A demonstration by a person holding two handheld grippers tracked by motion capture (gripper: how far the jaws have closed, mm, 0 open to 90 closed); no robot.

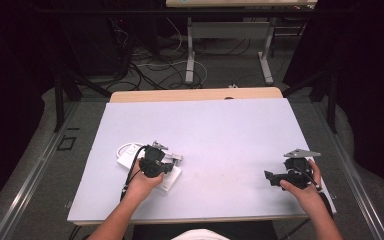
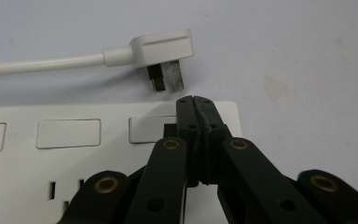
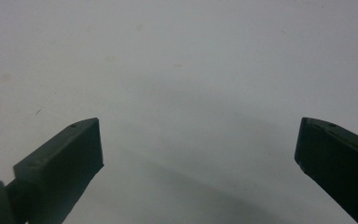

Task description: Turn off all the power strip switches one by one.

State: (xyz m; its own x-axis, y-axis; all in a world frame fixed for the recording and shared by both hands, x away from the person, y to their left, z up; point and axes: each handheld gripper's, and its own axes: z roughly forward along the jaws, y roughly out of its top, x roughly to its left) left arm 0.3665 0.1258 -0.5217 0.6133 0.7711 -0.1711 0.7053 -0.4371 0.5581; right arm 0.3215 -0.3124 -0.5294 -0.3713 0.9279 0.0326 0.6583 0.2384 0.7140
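Overhead light brightens the table (image 1: 220, 130); the room around is dark; close views soft, with shadow toward six o'clock.

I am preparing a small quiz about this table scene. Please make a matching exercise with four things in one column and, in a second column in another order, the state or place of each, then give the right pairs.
Things:
1. left gripper
2. right gripper
3. white plug
4. white power strip

States or places:
A. jaws wide apart over the bare table
B. lying loose on the table, pins bare, beyond the strip's edge
C. jaws closed together, with nothing between them
D. flat on the table, under the left gripper

Right pairs: 1-C, 2-A, 3-B, 4-D
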